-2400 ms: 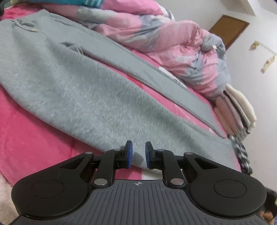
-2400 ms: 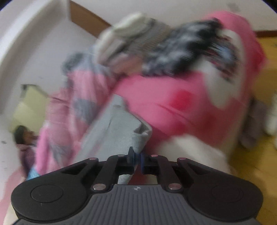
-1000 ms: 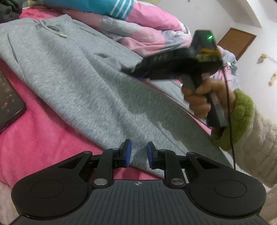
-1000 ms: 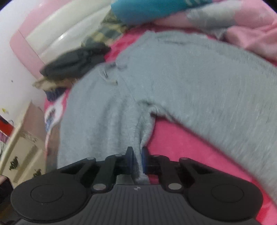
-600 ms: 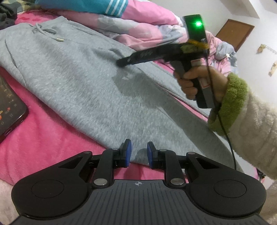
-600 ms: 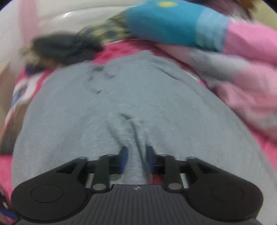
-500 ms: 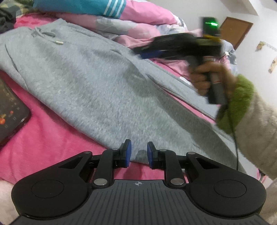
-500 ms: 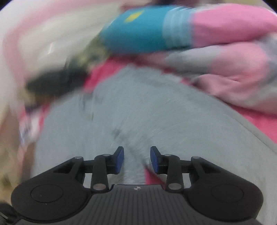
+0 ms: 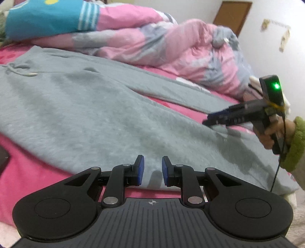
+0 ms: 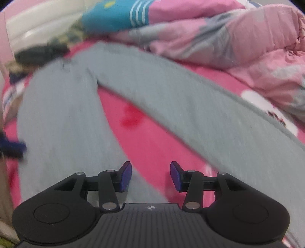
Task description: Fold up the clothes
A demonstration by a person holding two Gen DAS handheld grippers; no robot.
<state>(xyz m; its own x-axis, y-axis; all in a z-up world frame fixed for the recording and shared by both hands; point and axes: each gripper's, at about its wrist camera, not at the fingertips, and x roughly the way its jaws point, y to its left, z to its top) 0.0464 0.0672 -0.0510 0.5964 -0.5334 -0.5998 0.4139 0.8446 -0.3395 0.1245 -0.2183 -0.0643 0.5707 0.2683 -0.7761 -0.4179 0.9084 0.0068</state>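
Grey sweatpants (image 9: 95, 114) lie spread on the pink bed sheet (image 9: 28, 181), with the drawstring waist at the far left. In the right wrist view the two legs of the sweatpants (image 10: 190, 114) part in a V. My left gripper (image 9: 152, 169) is open, its blue pads at the near edge of the near leg and gripping nothing. My right gripper (image 10: 150, 175) is wide open and empty. It hovers over the sheet beside the near leg. In the left wrist view a hand in a green cuff holds the right gripper (image 9: 207, 122) low over the leg at the right.
A pink and grey quilt (image 9: 171, 47) is bunched along the far side, with a blue striped garment (image 9: 47, 19) on it. A dark phone (image 9: 2, 158) lies at the left edge. Dark clothes (image 10: 38, 51) are piled near the headboard. A brown door (image 9: 232, 15) is behind.
My right gripper was shut on a fold of the grey pants. It has let go, opened wide and swung right and down toward the leg ends. My left gripper stayed put.
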